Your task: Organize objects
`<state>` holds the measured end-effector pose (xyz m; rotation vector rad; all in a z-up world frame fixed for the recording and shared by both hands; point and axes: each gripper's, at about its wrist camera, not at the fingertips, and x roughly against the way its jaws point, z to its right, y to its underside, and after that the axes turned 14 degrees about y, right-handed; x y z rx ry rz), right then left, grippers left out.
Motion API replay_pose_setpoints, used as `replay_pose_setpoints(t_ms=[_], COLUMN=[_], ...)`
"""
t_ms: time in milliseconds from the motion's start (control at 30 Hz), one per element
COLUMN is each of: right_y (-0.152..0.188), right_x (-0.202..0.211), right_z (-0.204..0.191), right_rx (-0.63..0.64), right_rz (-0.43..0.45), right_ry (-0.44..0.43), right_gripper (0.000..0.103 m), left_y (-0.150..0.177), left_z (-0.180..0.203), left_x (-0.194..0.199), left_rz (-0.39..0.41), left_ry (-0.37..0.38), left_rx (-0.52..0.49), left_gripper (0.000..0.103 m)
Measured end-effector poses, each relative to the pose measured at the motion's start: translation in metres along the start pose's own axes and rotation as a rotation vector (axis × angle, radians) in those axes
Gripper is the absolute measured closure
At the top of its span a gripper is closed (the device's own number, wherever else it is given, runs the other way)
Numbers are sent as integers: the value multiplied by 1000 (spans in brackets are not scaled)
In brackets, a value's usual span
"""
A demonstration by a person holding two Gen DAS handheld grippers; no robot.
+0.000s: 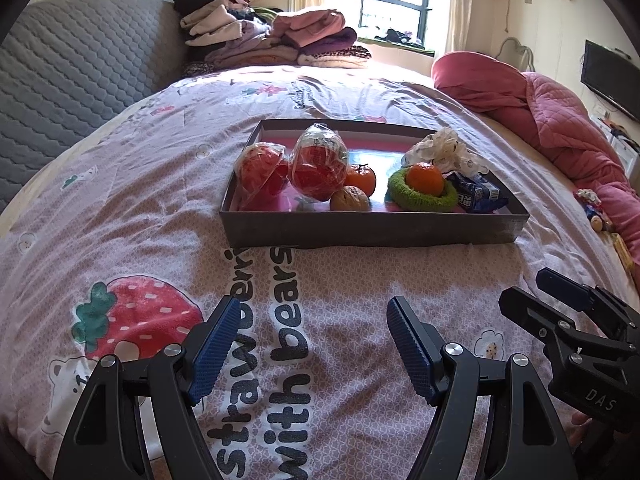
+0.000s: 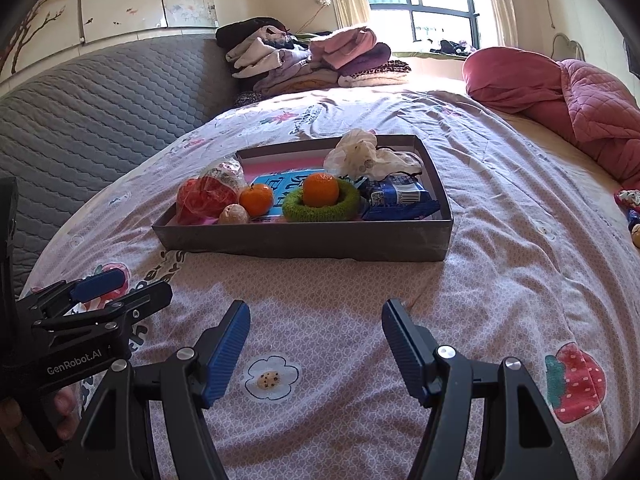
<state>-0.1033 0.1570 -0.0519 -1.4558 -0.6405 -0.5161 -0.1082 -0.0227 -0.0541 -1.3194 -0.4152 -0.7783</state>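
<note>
Objects for sorting lie inside a shallow dark box (image 1: 372, 232) that sits on the bed's pink printed quilt (image 1: 120, 216), ahead of both tools. Going from the left of the box in the left wrist view: two clear bags of red items, the smaller one (image 1: 260, 168) leaning against the left wall and the taller one (image 1: 318, 164) just beside it. In front of the taller bag is a walnut (image 1: 349, 199), with a small orange (image 1: 361, 179) touching it from behind. Next comes a green knitted ring (image 1: 422, 196) with a second orange (image 1: 426, 178) sitting in its hollow. A crumpled white plastic bag (image 1: 440, 150) lies at the back right corner, and a blue snack packet (image 1: 478, 196) lies against the right wall.

Nearer the camera, the left hand-held gripper (image 1: 308, 346) hangs over the quilt's lettering with its blue-padded jaws spread apart and nothing between them. The right hand-held gripper (image 2: 314, 352) is likewise wide open and empty, above a flower print. Neither touches the box. Folded clothes (image 1: 272, 36) are stacked at the far end of the bed, and a red quilted blanket (image 1: 540, 108) is bunched at the right.
</note>
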Motion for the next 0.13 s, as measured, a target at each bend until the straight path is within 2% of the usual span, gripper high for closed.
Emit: replay_pose_setpoints(t_ms=[133], right_y=[1], right_x=[-1], right_z=[0], right_rx=[1], right_rz=[-3], right_ry=[-2], right_gripper=[35], left_y=[0], left_z=[0], left_x=[0], left_rz=[0], left_ry=[4], left_rx=[2], left_gripper=[26])
